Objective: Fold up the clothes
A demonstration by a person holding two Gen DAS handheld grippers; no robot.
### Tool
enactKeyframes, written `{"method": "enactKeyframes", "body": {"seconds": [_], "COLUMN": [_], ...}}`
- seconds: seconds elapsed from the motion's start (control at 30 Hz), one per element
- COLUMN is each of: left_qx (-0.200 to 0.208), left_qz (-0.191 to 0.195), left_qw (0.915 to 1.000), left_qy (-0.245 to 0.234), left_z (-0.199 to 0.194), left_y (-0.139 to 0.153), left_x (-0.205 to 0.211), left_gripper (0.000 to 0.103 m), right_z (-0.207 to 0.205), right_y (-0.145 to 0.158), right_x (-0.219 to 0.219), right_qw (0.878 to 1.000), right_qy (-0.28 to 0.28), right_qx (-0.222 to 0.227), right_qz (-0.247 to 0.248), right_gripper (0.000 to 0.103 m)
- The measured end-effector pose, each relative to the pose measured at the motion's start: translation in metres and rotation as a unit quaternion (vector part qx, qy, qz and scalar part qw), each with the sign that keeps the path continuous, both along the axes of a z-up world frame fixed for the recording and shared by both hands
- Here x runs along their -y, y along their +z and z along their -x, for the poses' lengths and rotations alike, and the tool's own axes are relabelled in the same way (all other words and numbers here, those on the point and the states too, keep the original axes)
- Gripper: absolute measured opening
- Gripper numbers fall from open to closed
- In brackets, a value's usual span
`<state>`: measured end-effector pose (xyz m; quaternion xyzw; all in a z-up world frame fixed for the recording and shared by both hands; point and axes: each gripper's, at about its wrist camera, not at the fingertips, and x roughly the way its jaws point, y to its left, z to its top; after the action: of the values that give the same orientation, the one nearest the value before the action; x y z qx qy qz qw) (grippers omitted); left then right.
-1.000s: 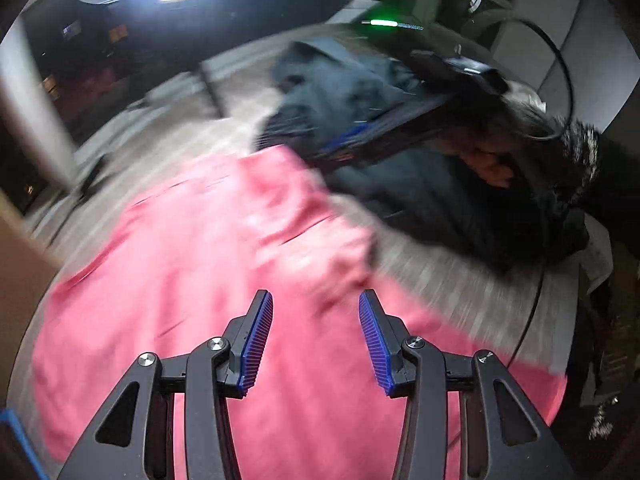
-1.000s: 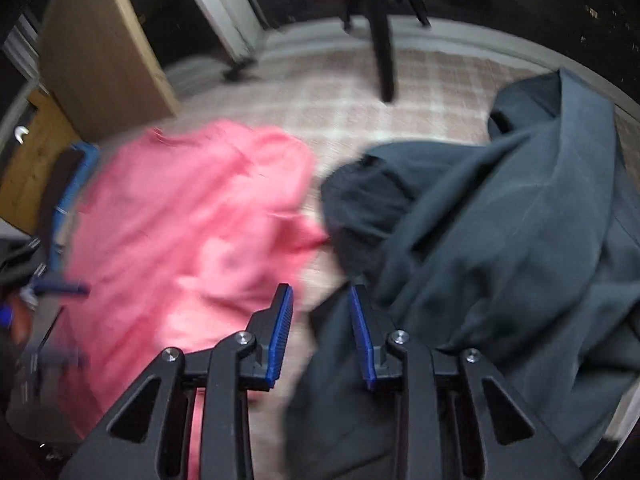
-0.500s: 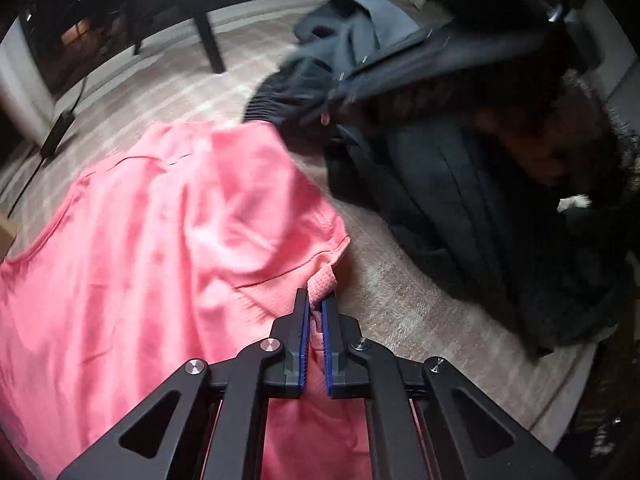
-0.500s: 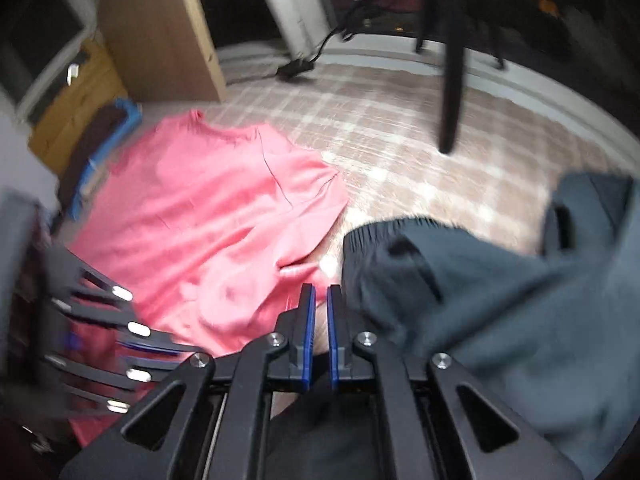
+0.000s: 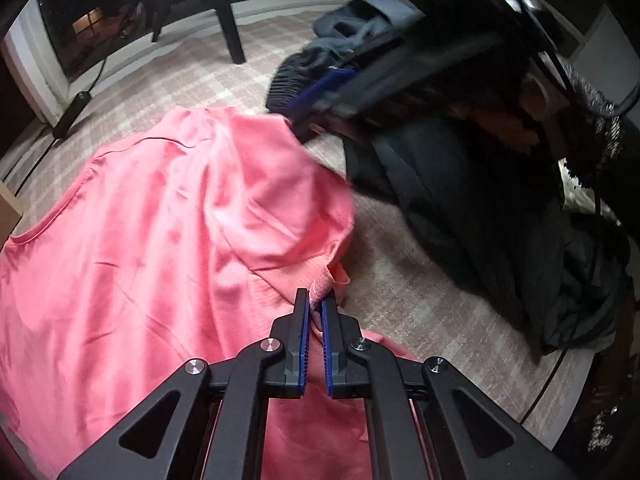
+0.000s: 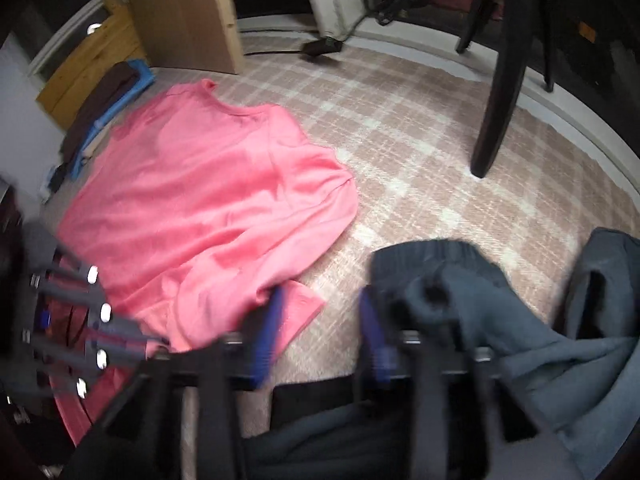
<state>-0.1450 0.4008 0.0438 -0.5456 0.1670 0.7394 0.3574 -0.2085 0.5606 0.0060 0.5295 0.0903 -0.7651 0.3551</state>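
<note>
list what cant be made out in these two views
- Left wrist view: the right gripper is smeared by motion, so what it touches is unclear.
- Left wrist view: the pink sweatshirt cuff is hidden between the left gripper.
- Right wrist view: dark grey garment is cut off by the frame edge.

A checked beige-and-white carpet (image 6: 420,152) covers the floor. A dark curved chair leg (image 6: 500,80) stands on it — a second leg (image 5: 232,28) shows in the left view. A light wooden panel (image 6: 180,12) stands at the back (beside it, a blue mat (image 6: 116,108) with dark folded cloth on top). A black cable (image 6: 320,46) trails along the carpet's edge.
</note>
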Motion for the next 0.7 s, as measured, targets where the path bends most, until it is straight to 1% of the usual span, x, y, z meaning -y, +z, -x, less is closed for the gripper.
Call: {"method": "enactKeyframes", "body": {"seconds": [0.13, 0.2, 0.27, 0.33, 0.4, 0.43, 0.47, 0.5, 0.6, 0.7], "left_qx": [-0.001, 0.000, 0.002, 0.003, 0.000, 0.000, 0.003, 0.006, 0.006, 0.005], "left_qz": [0.006, 0.009, 0.013, 0.015, 0.022, 0.023, 0.020, 0.015, 0.013, 0.013], "left_qw": [0.9999, 0.9998, 0.9998, 0.9999, 0.9998, 0.9997, 0.9998, 0.9998, 0.9999, 0.9999], "left_qy": [0.013, 0.018, 0.014, 0.007, 0.001, 0.001, 0.004, 0.007, 0.006, 0.005], "left_z": [0.005, 0.006, 0.004, -0.001, -0.004, -0.005, -0.005, -0.004, -0.005, -0.006], "left_y": [0.000, -0.001, -0.003, -0.003, -0.004, -0.005, -0.006, -0.006, -0.006, -0.006], "left_x": [0.008, 0.012, 0.013, 0.012, 0.012, 0.012, 0.014, 0.015, 0.017, 0.019], "left_gripper": [0.005, 0.005, 0.005, 0.005, 0.005, 0.005, 0.005, 0.005, 0.005, 0.005], "right_z": [-0.007, -0.011, -0.011, -0.006, 0.001, 0.002, 0.002, 0.000, -0.006, -0.010], "right_y": [-0.002, -0.005, -0.006, -0.002, 0.003, 0.005, 0.006, 0.005, -0.003, -0.010], "right_x": [0.009, 0.016, 0.017, 0.001, -0.017, -0.023, -0.023, -0.019, 0.000, 0.012], "right_qw": [0.999, 0.999, 0.998, 0.997, 0.991, 0.989, 0.988, 0.989, 0.995, 0.997], "right_qy": [0.028, 0.046, 0.053, 0.026, -0.006, -0.013, -0.010, -0.002, 0.015, 0.033], "right_qx": [-0.015, -0.007, 0.012, 0.032, 0.052, 0.057, 0.061, 0.063, 0.044, 0.033], "right_qz": [0.003, 0.006, 0.029, 0.071, 0.120, 0.137, 0.143, 0.137, 0.084, 0.062], "right_gripper": [0.045, 0.045, 0.045, 0.045, 0.045, 0.045, 0.045, 0.045, 0.045, 0.044]}}
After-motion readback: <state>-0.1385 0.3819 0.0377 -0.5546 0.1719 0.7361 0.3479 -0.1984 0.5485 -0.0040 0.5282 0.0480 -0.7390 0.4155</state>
